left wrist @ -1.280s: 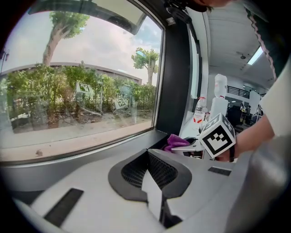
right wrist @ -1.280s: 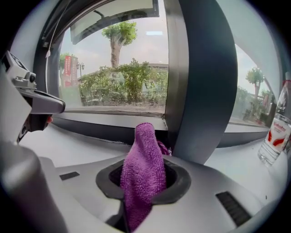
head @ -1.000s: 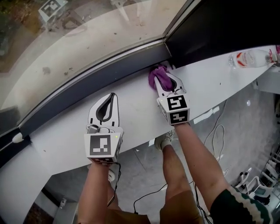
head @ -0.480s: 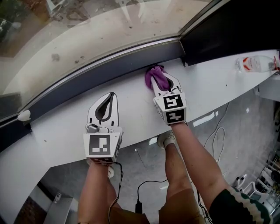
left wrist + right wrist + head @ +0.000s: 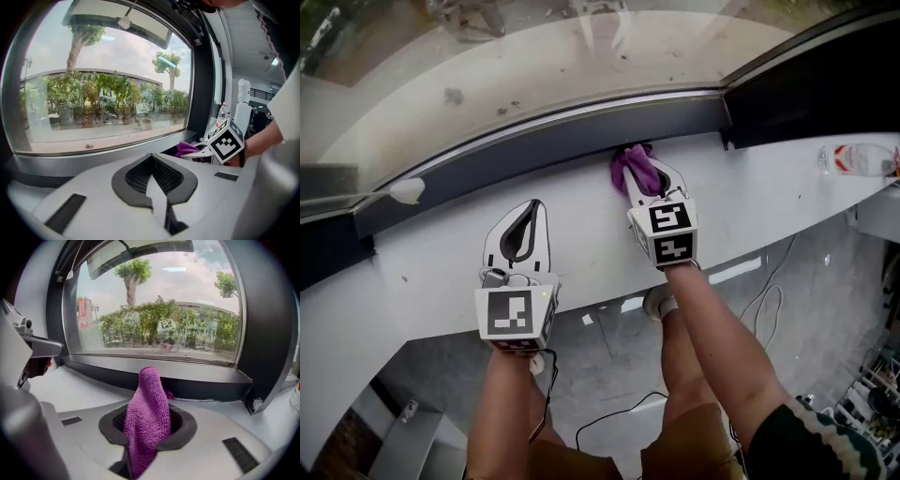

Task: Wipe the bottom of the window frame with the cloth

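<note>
- The right hand-held gripper (image 5: 649, 180) is clamped on the purple cloth (image 5: 634, 167), with a fold of it pinched between the jaws
- The cloth sits at the far edge of the white counter (image 5: 581, 234), and its free end is bunched against the foot of the dark window frame (image 5: 544, 131), as far as the head view shows
- The left hand-held gripper (image 5: 523, 230) rests on the counter well to the left, jaws together with nothing between them
- Only a narrow fold looks gripped, so dragging it along the frame could pull the cloth out of the jaws
- The bunched tip is small, so a pass held too low would likely clean the counter seam and miss the frame's face
- If the gripper is pushed too far forward, the hard jaw tips could scrape the frame instead of the fabric
- A sweep to the right runs toward the frame's corner, where the bunch could catch
- The cloth's long axis runs along the jaws, from the pinch out past their tips
- Its free end points away from the person, straight at the frame, roughly square to the frame's length
- In the right gripper view the cloth (image 5: 147, 408) rises as a rounded hump between the jaws
</note>
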{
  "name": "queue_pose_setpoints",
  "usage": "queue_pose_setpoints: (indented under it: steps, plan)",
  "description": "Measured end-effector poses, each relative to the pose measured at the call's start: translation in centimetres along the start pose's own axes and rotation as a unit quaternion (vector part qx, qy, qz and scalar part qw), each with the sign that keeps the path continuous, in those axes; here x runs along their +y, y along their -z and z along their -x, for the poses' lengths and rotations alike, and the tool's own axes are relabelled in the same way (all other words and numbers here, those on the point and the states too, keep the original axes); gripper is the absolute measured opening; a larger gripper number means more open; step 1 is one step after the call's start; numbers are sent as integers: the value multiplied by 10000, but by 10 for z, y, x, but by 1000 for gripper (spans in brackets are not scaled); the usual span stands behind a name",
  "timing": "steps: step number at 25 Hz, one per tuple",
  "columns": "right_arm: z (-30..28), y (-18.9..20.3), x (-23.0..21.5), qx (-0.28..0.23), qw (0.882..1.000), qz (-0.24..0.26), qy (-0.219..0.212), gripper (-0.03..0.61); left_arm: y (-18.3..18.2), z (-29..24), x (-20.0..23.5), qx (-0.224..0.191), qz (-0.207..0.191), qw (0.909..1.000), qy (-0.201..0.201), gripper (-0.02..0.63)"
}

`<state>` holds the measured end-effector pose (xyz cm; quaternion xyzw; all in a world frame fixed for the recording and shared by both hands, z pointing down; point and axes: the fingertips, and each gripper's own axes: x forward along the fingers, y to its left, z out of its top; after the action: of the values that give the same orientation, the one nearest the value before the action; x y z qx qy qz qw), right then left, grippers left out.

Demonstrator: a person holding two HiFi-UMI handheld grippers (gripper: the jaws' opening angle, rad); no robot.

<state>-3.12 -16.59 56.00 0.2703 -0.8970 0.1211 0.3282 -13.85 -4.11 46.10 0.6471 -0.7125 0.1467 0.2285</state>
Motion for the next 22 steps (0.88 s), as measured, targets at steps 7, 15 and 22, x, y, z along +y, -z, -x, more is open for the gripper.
queue_pose_setpoints:
  steps: [7,15,22]
  plan:
    - [-16,-10,55,-14,9995,164,-252,91,15,32,42,-12,117,9995,-302,9]
    - [-33,-20,117,6,9975,393,-589,91,31,70,91,-78,274,9974,-666,9]
    - [-46,-30,178,0,9946,599,-849,91,48,109,134,-105,359,9951,-912,9]
